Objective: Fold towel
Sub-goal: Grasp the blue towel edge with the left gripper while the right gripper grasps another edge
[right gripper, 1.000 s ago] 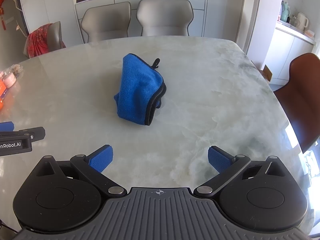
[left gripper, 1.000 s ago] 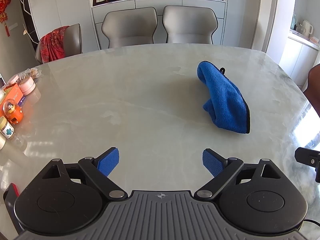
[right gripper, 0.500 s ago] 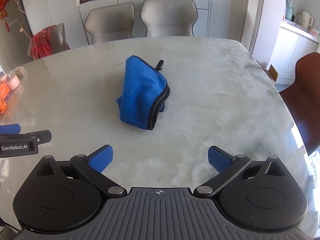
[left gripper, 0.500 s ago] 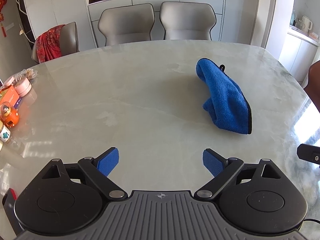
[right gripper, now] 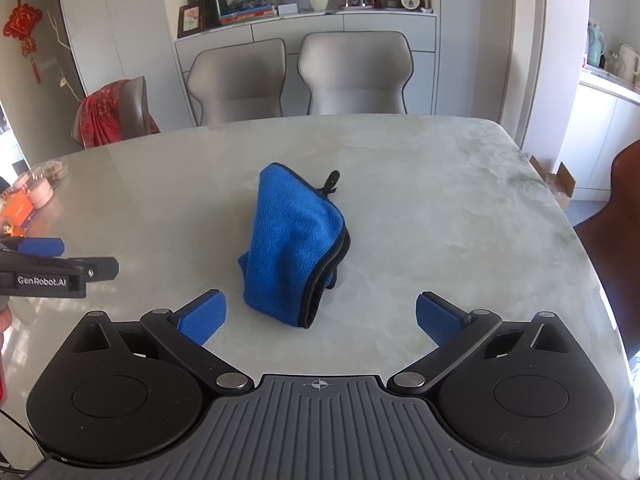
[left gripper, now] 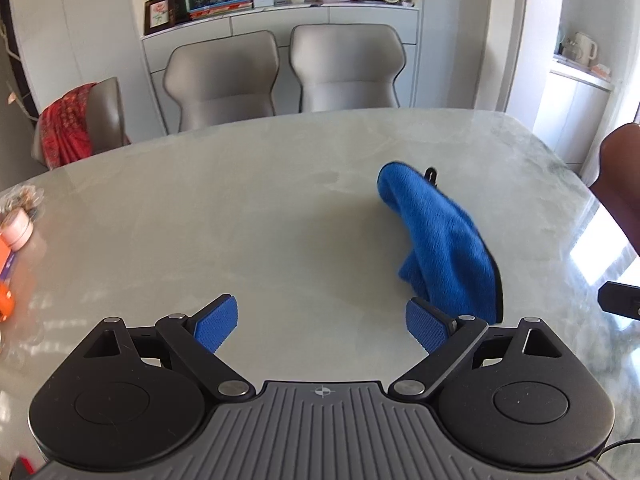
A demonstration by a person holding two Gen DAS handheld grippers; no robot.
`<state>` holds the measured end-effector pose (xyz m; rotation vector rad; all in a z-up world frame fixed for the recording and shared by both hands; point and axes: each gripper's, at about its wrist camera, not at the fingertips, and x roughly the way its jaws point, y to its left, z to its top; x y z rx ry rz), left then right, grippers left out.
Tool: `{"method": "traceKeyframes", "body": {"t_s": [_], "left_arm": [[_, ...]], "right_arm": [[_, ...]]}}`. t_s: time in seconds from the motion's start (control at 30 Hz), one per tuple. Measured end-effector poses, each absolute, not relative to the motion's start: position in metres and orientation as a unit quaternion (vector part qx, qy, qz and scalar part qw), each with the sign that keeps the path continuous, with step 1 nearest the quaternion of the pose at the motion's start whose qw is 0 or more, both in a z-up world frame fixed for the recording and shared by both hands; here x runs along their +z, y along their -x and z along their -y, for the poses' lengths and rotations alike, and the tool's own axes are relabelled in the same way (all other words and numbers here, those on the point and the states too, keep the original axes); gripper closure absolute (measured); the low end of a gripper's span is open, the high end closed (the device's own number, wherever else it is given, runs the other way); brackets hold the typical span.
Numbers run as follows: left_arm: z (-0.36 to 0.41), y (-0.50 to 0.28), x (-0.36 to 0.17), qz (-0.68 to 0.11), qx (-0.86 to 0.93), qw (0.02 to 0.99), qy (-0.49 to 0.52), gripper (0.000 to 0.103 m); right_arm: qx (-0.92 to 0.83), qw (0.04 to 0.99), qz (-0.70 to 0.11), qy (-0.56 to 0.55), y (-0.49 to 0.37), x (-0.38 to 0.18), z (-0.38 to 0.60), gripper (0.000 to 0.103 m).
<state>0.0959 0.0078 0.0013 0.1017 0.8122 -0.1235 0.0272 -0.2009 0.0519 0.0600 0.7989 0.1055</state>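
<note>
A blue towel (right gripper: 296, 244) with black edging and a small black loop lies bunched in a loose heap on the marble table (right gripper: 460, 216). In the right wrist view it sits just ahead of my right gripper (right gripper: 318, 320), which is open and holds nothing. In the left wrist view the towel (left gripper: 444, 240) lies ahead and to the right, its near end just beyond the right fingertip (left gripper: 426, 326) of my left gripper (left gripper: 322, 324), also open and holding nothing. My left gripper (right gripper: 44, 256) shows at the left edge of the right wrist view.
Two grey chairs (right gripper: 296, 76) stand at the table's far side, and one with a red cloth (right gripper: 104, 116) at the far left. Small jars and orange packets (right gripper: 28, 200) crowd the left edge. A brown chair (right gripper: 624, 248) stands at the right.
Both grippers have moved forward toward the towel, which now appears larger and closer to the fingertips. The towel itself has not moved. Both grippers stay open.
</note>
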Motion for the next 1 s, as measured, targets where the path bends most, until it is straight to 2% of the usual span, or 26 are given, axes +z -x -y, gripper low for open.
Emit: {"method": "traceKeyframes", "body": {"t_s": [0.23,0.33,0.47,0.6,0.83,0.9,1.0], "left_arm": [[-0.005,-0.13,0.014,-0.342,-0.128,0.927,-0.09,0.009],[-0.004,-0.148,0.017,-0.337,-0.151,0.924,-0.095,0.009],[0.001,-0.175,0.014,-0.32,-0.2,0.918,-0.119,0.009],[0.011,-0.201,0.004,-0.288,-0.234,0.913,-0.171,0.009],[0.02,-0.239,-0.014,-0.313,-0.325,0.873,-0.185,0.008],[0.023,-0.251,-0.022,-0.33,-0.337,0.863,-0.179,0.008],[0.028,-0.264,-0.034,-0.351,-0.344,0.852,-0.18,0.008]], "right_arm": [[0.099,0.925,-0.363,-0.053,-0.054,0.054,0.211,0.005],[0.107,0.925,-0.362,-0.042,-0.067,0.053,0.213,0.009],[0.119,0.925,-0.361,-0.027,-0.082,0.048,0.214,0.019],[0.128,0.921,-0.366,-0.02,-0.095,0.04,0.214,0.022],[0.139,0.916,-0.374,-0.028,-0.117,0.025,0.215,0.021],[0.138,0.916,-0.377,-0.03,-0.123,0.022,0.215,0.015],[0.11,0.916,-0.386,-0.004,-0.135,0.012,0.212,0.011]]}}
